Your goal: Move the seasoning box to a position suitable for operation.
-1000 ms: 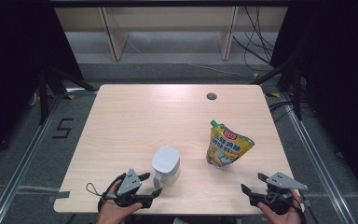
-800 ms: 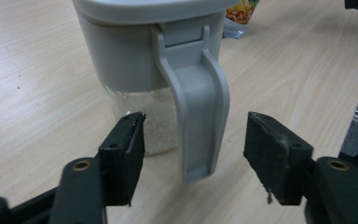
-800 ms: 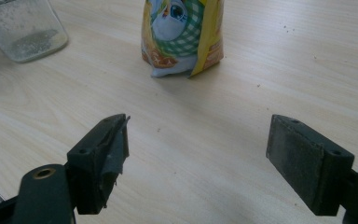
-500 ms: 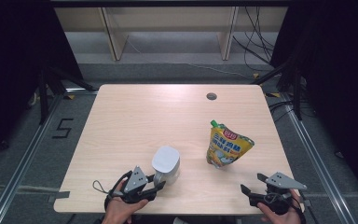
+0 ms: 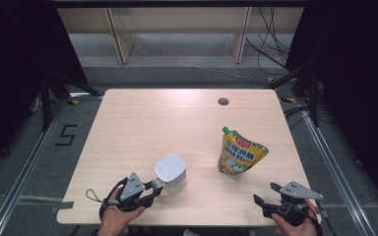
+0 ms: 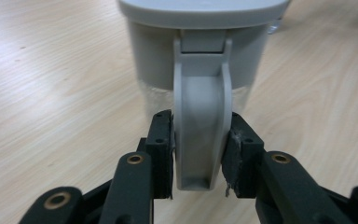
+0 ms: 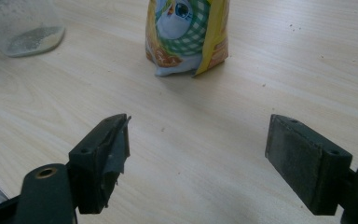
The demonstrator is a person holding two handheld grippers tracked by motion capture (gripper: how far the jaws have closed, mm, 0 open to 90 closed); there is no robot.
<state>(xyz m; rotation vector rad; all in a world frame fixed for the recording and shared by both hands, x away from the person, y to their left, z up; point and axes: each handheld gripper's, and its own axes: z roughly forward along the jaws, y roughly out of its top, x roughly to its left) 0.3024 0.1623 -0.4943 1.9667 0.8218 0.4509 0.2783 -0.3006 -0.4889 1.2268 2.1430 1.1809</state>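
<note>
A clear container (image 5: 170, 172) with a grey lid (image 6: 200, 9) stands near the table's front edge, left of centre. My left gripper (image 5: 156, 185) is right at its near-left side. In the left gripper view the gripper (image 6: 200, 154) is shut on the container's grey handle (image 6: 200, 116), one pad on each side. A yellow spouted pouch (image 5: 239, 154) stands upright to the right. My right gripper (image 5: 265, 192) rests at the front right corner. Its jaws (image 7: 198, 144) are wide open with nothing between them, aimed at the pouch (image 7: 186, 32), well short of it.
The light wood table (image 5: 177, 118) has a round cable hole (image 5: 223, 102) at the back right. The container's clear base (image 7: 23, 23) holds a little powder. Cables lie on the floor behind the table, and metal rails run along both sides.
My left gripper has edged a little forward and right, up against the container's handle. The right gripper, the container and the pouch have stayed in place.
</note>
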